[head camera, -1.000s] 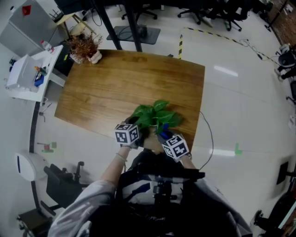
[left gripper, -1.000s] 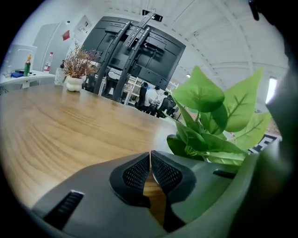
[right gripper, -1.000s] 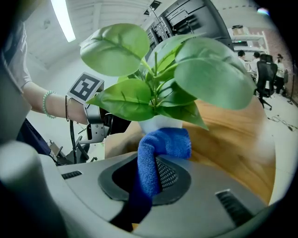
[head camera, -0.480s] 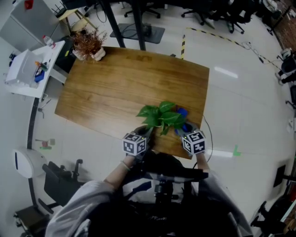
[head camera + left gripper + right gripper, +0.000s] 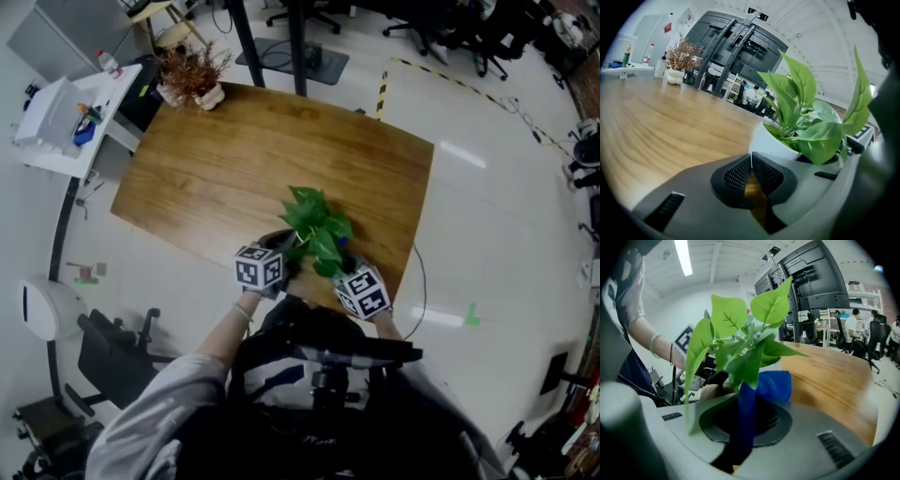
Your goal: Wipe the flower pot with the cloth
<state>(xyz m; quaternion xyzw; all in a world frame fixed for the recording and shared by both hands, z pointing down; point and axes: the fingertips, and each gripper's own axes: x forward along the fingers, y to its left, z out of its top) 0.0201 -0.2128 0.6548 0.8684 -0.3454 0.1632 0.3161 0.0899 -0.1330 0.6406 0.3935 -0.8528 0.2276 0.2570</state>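
Head view: pot (image 5: 769, 140) stands on worktop (image 5: 234, 159), tools on either side. Left tool (image 5: 751, 158) fully closed, empty, just beside pot. Right tool (image 5: 749, 420) clamped on blue cloth (image 5: 774, 385), cloth by pot.

An open-plan office or lab floor. A brown wooden bench (image 5: 234, 159) stands on a pale glossy floor (image 5: 506, 216) marked with yellow-and-black striped tape (image 5: 382, 94). Black swivel chairs (image 5: 424, 26) cluster at the far side, and a white side table (image 5: 56, 155) sits far left. In the right gripper view, seated people (image 5: 855, 326) work under a ceiling strip light (image 5: 684, 258).
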